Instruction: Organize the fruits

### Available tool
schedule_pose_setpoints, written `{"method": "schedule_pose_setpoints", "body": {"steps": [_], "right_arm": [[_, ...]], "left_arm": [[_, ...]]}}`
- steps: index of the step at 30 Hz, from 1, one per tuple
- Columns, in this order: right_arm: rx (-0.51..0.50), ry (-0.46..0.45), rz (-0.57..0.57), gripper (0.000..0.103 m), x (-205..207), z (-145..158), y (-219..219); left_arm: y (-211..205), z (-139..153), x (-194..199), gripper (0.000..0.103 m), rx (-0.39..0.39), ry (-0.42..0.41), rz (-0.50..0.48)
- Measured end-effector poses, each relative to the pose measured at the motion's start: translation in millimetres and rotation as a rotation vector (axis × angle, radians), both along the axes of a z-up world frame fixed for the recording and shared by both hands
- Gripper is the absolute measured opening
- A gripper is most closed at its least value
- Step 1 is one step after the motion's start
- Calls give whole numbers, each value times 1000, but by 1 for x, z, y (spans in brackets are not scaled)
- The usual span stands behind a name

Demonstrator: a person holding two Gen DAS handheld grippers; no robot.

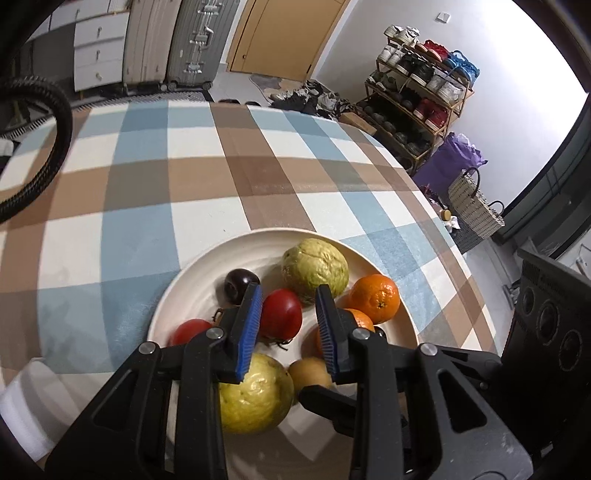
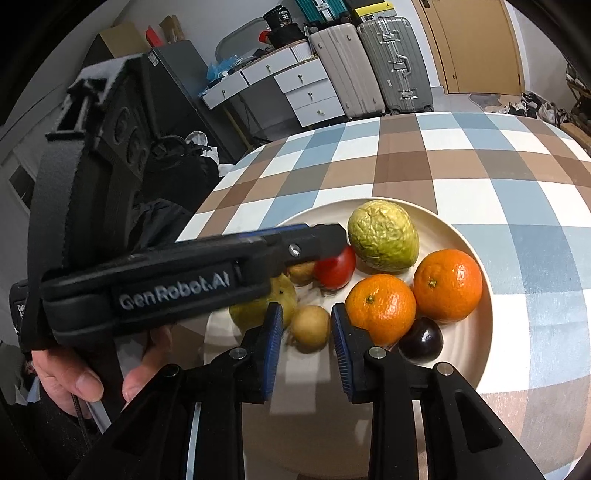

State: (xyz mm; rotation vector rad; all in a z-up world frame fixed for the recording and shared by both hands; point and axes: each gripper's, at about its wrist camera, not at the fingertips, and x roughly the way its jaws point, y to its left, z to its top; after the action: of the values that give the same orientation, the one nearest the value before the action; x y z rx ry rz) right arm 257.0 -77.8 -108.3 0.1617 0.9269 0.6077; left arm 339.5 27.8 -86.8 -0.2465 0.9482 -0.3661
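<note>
— What was under you, and what room was it?

— A table under a checked cloth (image 1: 207, 192) of blue, brown and white squares. In my left view, two ribbed suitcases (image 1: 173, 40) stood at eleven o'clock beside white drawers (image 1: 98, 48), a wooden door (image 1: 280, 33) at twelve, a loaded shoe rack (image 1: 417, 96) at two, and a woven basket (image 1: 472, 203) on the floor beyond the table edge.

— Any writing?

— "GenRobot.AI" on the handle of my left gripper (image 2: 325, 240), seen from my right camera. My hand (image 2: 74, 380) wrapped that handle at eight o'clock. A black box on the far shelf showed "36".

— And the fruit?

— All on one cream plate (image 1: 192, 280). From the left view: a green guava (image 1: 316, 271) at twelve, a dark plum (image 1: 238, 284) at ten, a red tomato (image 1: 282, 314) in the middle, an orange (image 1: 376, 297) at two, a yellow guava (image 1: 255, 395) nearest me, a small brown fruit (image 1: 308, 374) beside it.

— Your fingers?

— My left gripper (image 1: 288, 328) was spread wide over the plate, the tomato showing in the gap, nothing gripped. My right gripper (image 2: 306, 339) was likewise released, its blue pads (image 2: 341, 350) either side of the brown fruit (image 2: 310, 326) and apart from it.
</note>
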Motion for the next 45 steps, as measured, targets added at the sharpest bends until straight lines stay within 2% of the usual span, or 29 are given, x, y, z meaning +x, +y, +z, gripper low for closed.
{"method": "schedule_pose_setpoints", "body": {"steps": [3, 7, 11, 12, 14, 17, 21, 22, 24, 26, 28, 35, 45], "right_arm": [[14, -23, -7, 39, -8, 5, -5], [30, -87, -51, 51, -27, 19, -20], [32, -150, -98, 57, -46, 35, -39], [29, -176, -114, 62, -52, 41, -45], [34, -227, -140, 69, -65, 52, -55], [45, -315, -187, 82, -83, 70, -68], [81, -448, -240, 97, -115, 96, -81], [79, -484, -255, 101, -124, 103, -83], [61, -536, -276, 103, -136, 112, -83], [52, -578, -273, 103, -149, 120, -83], [47, -630, -273, 103, -161, 128, -82], [60, -802, -278, 103, -202, 151, -82], [57, -894, -298, 103, -231, 162, -86]], "left_arm": [[3, 13, -9, 34, -2, -36, 20], [12, 32, -27, 52, -16, -82, 65], [20, 49, -50, 55, 0, -120, 106], [21, 52, -57, 56, 8, -130, 120], [24, 62, -75, 68, 19, -159, 153], [25, 75, -99, 79, 38, -209, 189], [23, 98, -134, 85, 102, -307, 259], [23, 104, -144, 90, 120, -332, 281], [23, 114, -162, 101, 177, -374, 363], [24, 124, -183, 102, 204, -436, 421], [25, 129, -194, 102, 224, -459, 436], [20, 145, -238, 102, 211, -497, 445], [9, 162, -287, 102, 252, -588, 456]]}}
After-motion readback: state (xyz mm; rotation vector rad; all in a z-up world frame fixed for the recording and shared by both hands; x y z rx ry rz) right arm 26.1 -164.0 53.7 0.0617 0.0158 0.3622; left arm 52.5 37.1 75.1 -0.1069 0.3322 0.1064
